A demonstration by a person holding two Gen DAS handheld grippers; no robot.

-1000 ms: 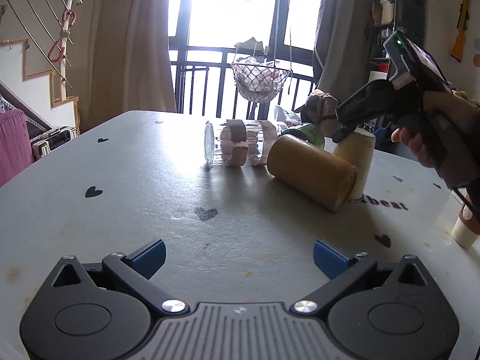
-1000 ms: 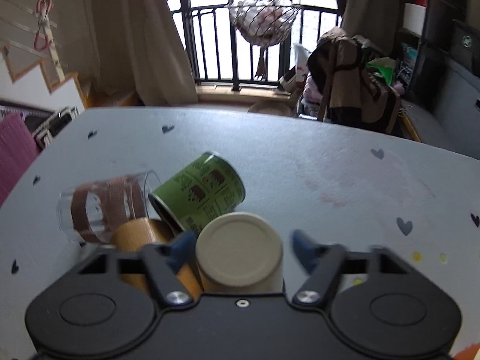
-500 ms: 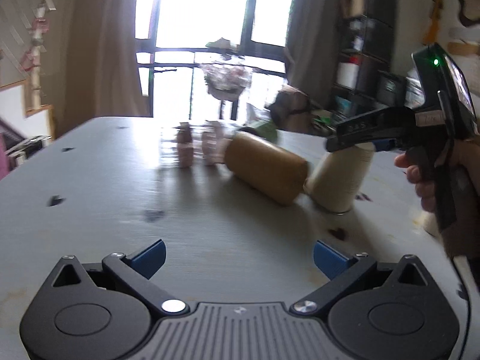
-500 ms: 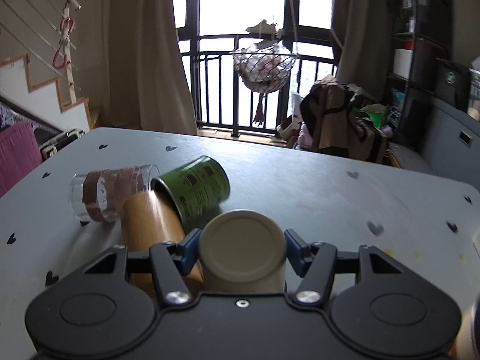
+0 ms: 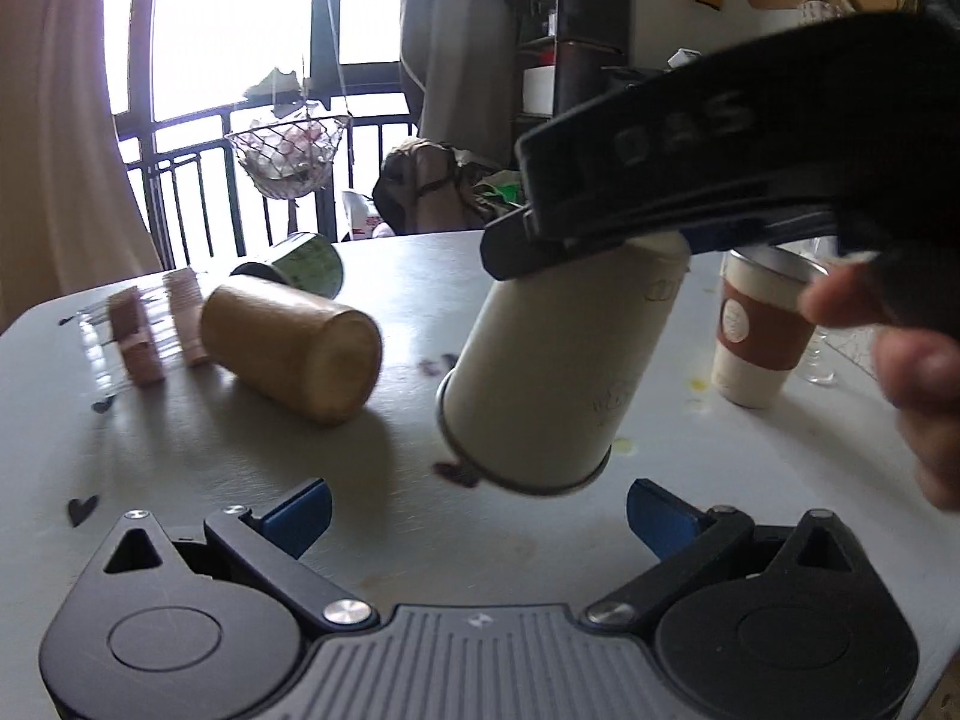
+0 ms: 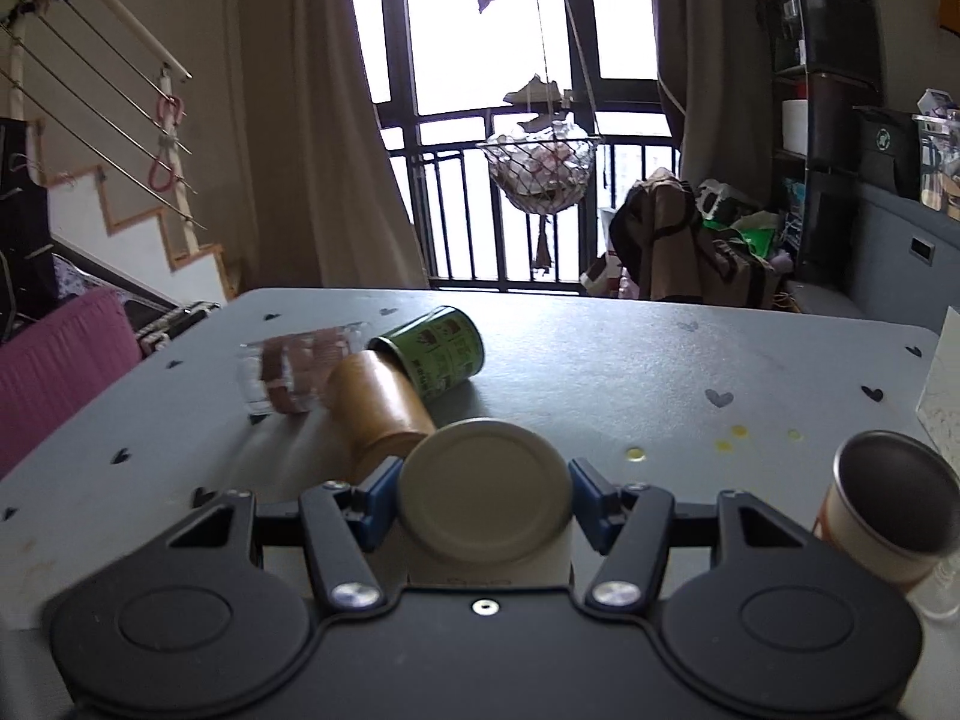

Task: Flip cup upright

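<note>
My right gripper (image 6: 483, 501) is shut on a cream cup (image 6: 483, 492) near its closed base. In the left wrist view the cream cup (image 5: 552, 372) hangs tilted above the table, mouth down and toward me, held by the right gripper (image 5: 660, 240). My left gripper (image 5: 477, 507) is open and empty, low over the table just in front of the cup's mouth.
A tan cup (image 5: 291, 348), a green can (image 5: 300, 264) and a clear glass with pink bands (image 5: 144, 330) lie on their sides at the left. A paper cup with a brown sleeve (image 5: 762, 330) stands upright at the right. The grey table (image 5: 210, 456) has small heart marks.
The right gripper closed on the cream cup, lifted it off the table and brought it tilted toward the left gripper. The left gripper stayed open.
</note>
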